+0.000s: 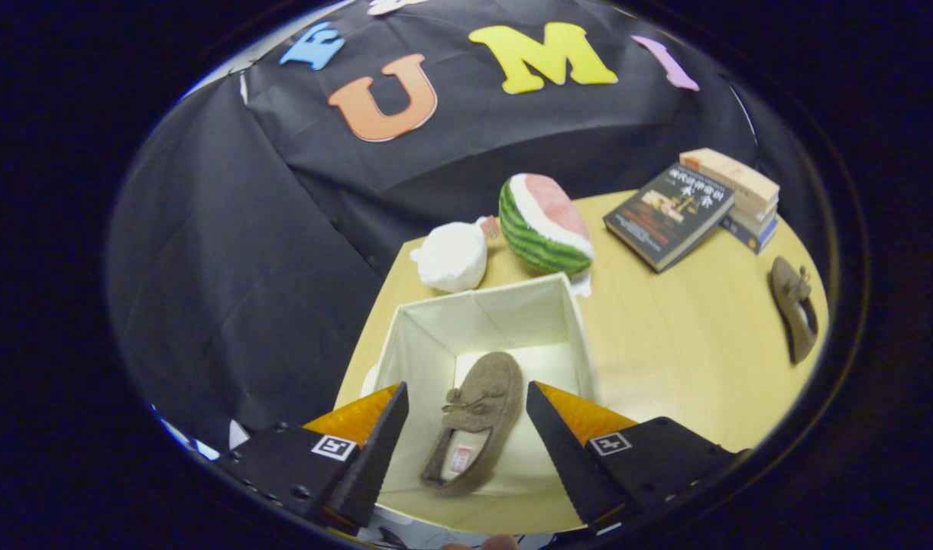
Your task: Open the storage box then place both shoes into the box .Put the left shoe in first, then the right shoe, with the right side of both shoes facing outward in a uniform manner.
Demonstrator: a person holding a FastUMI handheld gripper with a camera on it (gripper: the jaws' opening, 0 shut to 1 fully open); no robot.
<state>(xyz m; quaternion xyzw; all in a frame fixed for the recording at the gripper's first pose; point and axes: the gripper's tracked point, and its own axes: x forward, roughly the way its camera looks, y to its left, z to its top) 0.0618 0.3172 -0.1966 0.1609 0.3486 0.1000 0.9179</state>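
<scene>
Your pale wooden tabletop (pixel 665 336) carries everything here, and the largest task item on it is the open-topped cream fabric storage box (pixel 581 336), standing just ahead of your gripper (pixel 466 428) with no lid showing on it. Inside it, lying on the box floor, is one brown suede loafer (pixel 477 416), so by the look of things the opening and the first shoe are done. The second brown suede loafer (pixel 795 309) waits well apart from the box, on the tabletop near the stack of books (pixel 695 206), and it still has to go in. Your gripper is spread wide and grips nothing; the boxed loafer shows between its fingers but below them, untouched. That loafer's long axis runs roughly away from you, toe toward the far wall of the box, heel opening nearest the gripper, tilted a little. The outside loafer lies with its length running toward and away from you too.
</scene>
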